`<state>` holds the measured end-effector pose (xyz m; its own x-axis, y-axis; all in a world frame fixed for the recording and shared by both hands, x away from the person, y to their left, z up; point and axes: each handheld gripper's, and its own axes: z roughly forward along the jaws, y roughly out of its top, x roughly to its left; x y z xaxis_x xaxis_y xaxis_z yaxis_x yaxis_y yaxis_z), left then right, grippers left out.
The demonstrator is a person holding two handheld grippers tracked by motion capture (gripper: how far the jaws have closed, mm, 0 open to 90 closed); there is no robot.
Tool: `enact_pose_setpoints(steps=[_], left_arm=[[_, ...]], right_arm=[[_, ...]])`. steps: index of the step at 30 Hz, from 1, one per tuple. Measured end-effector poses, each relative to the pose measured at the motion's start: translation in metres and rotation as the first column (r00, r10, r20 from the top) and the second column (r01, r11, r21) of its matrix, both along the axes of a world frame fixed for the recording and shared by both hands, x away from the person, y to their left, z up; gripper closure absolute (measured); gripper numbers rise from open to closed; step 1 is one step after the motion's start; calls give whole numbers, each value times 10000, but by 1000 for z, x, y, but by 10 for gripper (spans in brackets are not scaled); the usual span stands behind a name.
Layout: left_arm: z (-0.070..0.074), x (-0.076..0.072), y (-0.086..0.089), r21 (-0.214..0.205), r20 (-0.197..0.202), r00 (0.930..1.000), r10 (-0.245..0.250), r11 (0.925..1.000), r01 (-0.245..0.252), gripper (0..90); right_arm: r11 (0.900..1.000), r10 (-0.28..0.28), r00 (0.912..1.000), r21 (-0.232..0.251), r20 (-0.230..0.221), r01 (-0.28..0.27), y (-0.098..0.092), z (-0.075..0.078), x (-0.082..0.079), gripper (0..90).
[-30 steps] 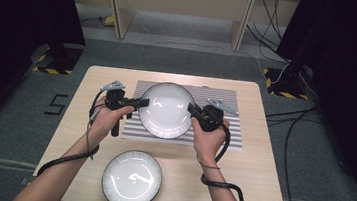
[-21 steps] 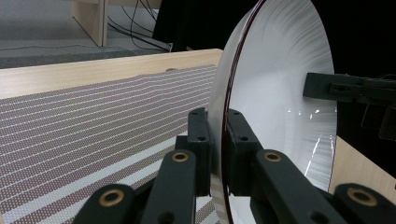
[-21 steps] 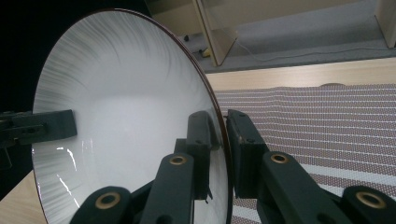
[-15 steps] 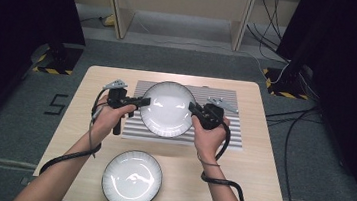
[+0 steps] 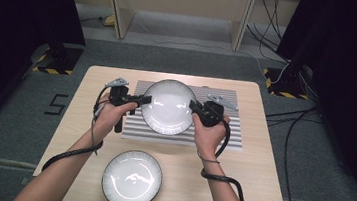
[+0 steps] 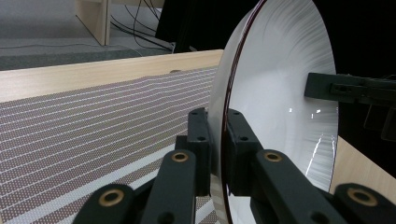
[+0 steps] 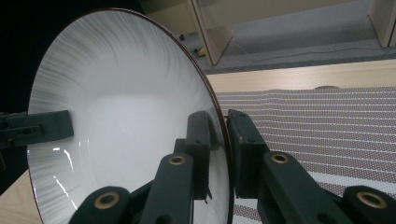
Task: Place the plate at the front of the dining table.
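A white plate [image 5: 168,107] with a dark rim is held above the striped mat [image 5: 228,136], gripped from both sides. My left gripper [image 5: 147,99] is shut on its left rim, and my right gripper [image 5: 192,104] is shut on its right rim. In the left gripper view the plate [image 6: 280,98] stands on edge between my jaws, with the right gripper [image 6: 317,87] at its far rim. The right gripper view shows the plate [image 7: 121,107] pinched between my pads, the left gripper [image 7: 65,126] opposite. A second white plate [image 5: 131,178] lies on the table near the front edge.
The wooden table [image 5: 254,169] carries the striped mat at its middle back. Cables trail from both grippers along the forearms. Wooden furniture legs [image 5: 118,8] and floor cables stand beyond the far edge. Dark curtains flank both sides.
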<state>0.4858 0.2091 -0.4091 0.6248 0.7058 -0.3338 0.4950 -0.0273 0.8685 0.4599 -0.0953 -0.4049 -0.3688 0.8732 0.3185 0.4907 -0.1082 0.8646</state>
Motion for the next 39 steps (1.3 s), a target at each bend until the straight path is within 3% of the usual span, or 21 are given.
enact_pose_setpoints(steps=[39], left_arm=[[-8, 25, -5, 56, -288, 9994, 205, 9998, -204, 815]], right_arm=[[9996, -229, 9997, -158, -127, 227, 0, -6, 24, 799]])
